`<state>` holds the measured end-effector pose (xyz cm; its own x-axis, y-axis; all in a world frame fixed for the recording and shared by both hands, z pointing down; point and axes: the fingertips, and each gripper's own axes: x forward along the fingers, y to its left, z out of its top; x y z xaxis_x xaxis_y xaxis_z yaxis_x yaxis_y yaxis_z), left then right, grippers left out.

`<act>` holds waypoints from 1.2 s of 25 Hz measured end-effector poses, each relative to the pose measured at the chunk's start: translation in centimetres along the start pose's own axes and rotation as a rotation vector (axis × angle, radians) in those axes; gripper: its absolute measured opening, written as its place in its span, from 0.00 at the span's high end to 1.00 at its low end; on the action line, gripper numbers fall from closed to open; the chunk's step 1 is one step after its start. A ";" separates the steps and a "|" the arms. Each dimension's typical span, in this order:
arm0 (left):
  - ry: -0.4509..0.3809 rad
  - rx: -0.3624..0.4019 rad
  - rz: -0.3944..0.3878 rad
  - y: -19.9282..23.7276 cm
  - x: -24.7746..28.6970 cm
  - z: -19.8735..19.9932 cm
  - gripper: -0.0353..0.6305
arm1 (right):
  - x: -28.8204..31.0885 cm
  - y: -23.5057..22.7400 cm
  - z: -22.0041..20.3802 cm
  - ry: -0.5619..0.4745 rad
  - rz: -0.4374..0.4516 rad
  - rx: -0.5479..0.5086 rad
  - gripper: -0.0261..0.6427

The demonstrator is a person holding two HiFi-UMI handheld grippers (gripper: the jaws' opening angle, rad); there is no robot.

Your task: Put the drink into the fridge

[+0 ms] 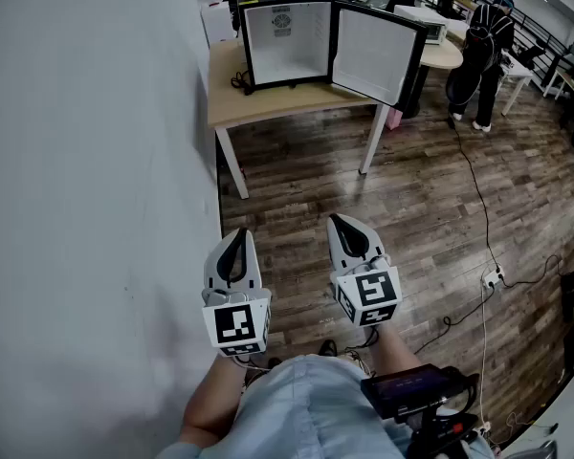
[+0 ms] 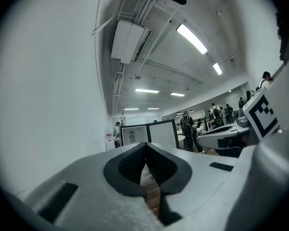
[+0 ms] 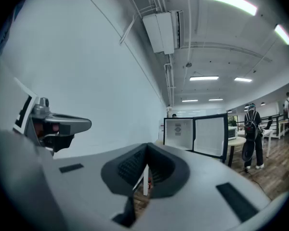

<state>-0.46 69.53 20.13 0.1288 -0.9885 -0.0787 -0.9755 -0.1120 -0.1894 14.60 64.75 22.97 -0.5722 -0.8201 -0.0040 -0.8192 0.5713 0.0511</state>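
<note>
A small black fridge [image 1: 285, 38] stands on a light wooden table [image 1: 268, 105] far ahead, its door [image 1: 373, 54] swung open to the right and its white inside bare. The fridge also shows in the left gripper view [image 2: 134, 134] and the right gripper view [image 3: 178, 134]. I see no drink in any view. My left gripper [image 1: 234, 244] and right gripper [image 1: 350, 229] are held side by side over the wooden floor, well short of the table. Both are shut with nothing between the jaws, as the left gripper [image 2: 146, 157] and right gripper [image 3: 145, 163] views show.
A white wall [image 1: 96, 161] runs close along my left. A person in dark clothes [image 1: 483, 55] stands right of the table. A cable [image 1: 474, 189] trails over the floor to a power strip [image 1: 495, 277]. More desks stand behind the fridge.
</note>
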 end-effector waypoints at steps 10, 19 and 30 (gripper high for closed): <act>0.029 0.011 0.000 -2.0 1.2 -0.6 0.93 | -0.7 -2.3 -0.5 -0.010 -0.001 0.017 0.95; 0.049 0.020 0.029 -5.3 3.0 -1.0 0.93 | -1.5 -7.2 -1.7 -0.020 -0.002 0.040 0.83; 0.085 0.020 0.085 -5.9 5.7 -2.4 0.93 | 0.9 -11.1 -2.6 -0.006 0.024 0.033 0.45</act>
<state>5.59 64.32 23.15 0.0294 -0.9995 -0.0127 -0.9784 -0.0262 -0.2052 23.25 57.60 25.01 -0.5917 -0.8061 -0.0090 -0.8061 0.5915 0.0184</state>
